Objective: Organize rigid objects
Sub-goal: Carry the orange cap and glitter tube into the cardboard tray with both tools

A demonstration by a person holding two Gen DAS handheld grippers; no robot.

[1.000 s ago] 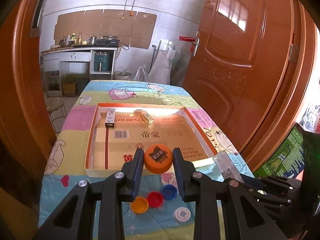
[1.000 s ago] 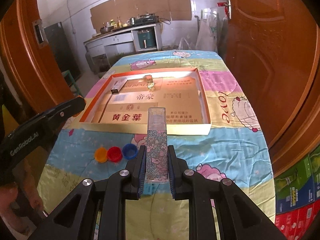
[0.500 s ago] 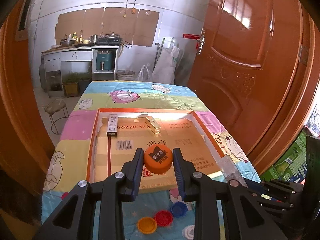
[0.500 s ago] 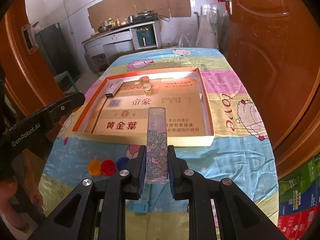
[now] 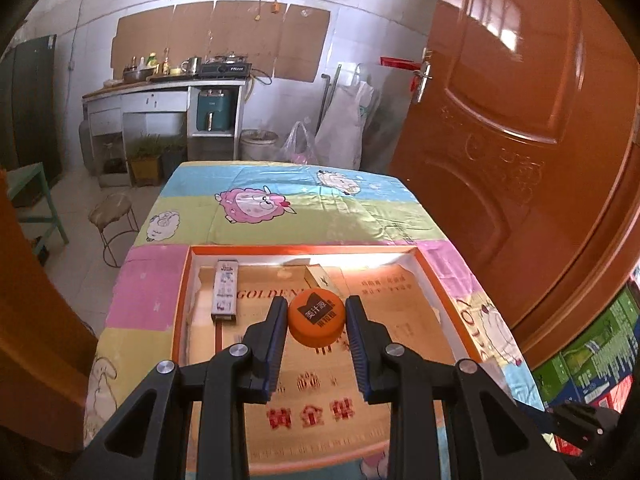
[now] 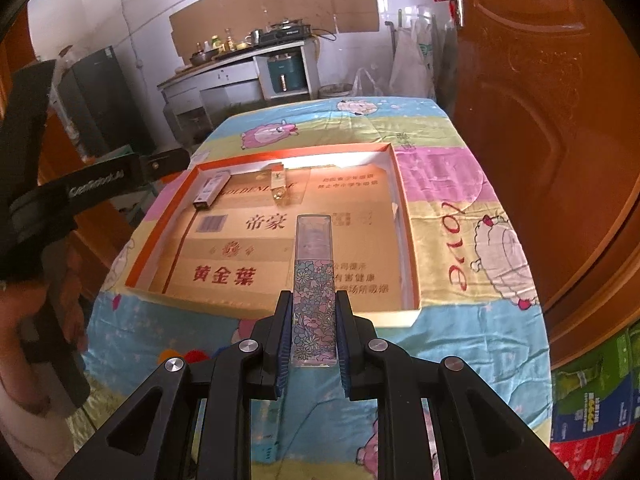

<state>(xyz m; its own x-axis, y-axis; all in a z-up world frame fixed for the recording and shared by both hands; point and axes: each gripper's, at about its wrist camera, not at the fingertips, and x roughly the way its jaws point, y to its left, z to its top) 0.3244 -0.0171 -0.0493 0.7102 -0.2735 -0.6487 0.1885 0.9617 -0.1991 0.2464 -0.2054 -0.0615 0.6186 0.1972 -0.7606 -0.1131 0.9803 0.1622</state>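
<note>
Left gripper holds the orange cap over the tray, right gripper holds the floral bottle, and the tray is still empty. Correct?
Not quite: the tray is not empty. The right wrist view shows a white box and a gold box near its far edge. The rest stands.

The left wrist camera sits behind its gripper (image 5: 317, 312), above the near part of the tray (image 5: 182, 300), and faces 12 o'clock toward the kitchen counter (image 5: 160, 84). The right wrist camera sits farther back, over the tablecloth (image 6: 472, 344), and faces about 11 o'clock. Both views share the tray (image 6: 408, 248), the far table end and the counter (image 6: 240, 60).
</note>
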